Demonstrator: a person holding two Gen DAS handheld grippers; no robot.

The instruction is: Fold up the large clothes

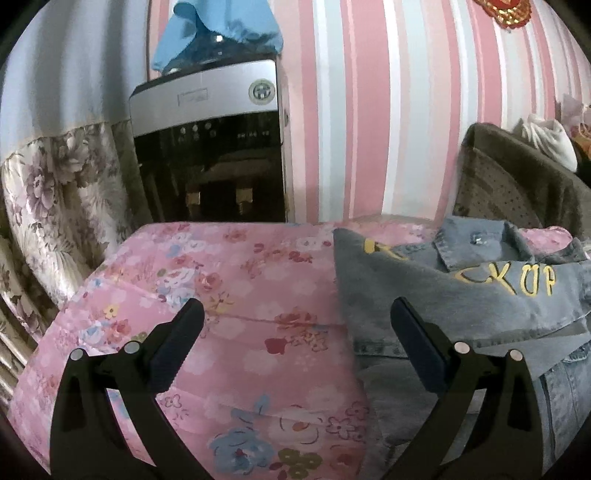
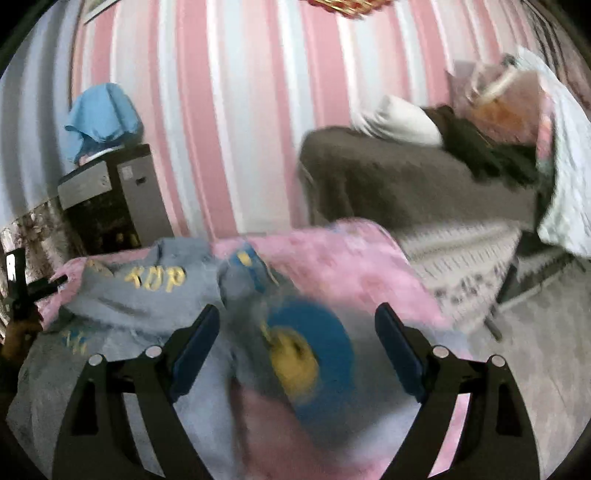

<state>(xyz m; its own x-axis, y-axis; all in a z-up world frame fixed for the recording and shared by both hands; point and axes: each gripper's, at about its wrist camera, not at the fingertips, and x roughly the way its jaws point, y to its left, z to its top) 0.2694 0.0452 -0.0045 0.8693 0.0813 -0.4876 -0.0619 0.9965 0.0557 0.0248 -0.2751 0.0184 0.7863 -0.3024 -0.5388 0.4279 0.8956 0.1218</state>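
Note:
A grey-blue denim jacket (image 1: 461, 295) with yellow embroidered letters lies partly folded on a pink floral bedcover (image 1: 221, 280). In the left wrist view it lies to the right, its left edge under the right finger. My left gripper (image 1: 297, 310) is open and empty, above the cover and the jacket's edge. In the right wrist view the jacket (image 2: 155, 295) spreads left and below, with a blue and yellow patch (image 2: 306, 347) between the fingers; this view is blurred. My right gripper (image 2: 297, 317) is open and empty above the jacket. The left gripper (image 2: 18, 288) shows at the far left.
A water dispenser (image 1: 210, 147) draped with a blue cloth (image 1: 221, 26) stands against the pink striped wall behind the bed. A floral curtain (image 1: 55, 206) hangs at left. A brown sofa (image 2: 406, 184) with white and dark items sits at right. Grey floor (image 2: 535, 350) lies right of the bed.

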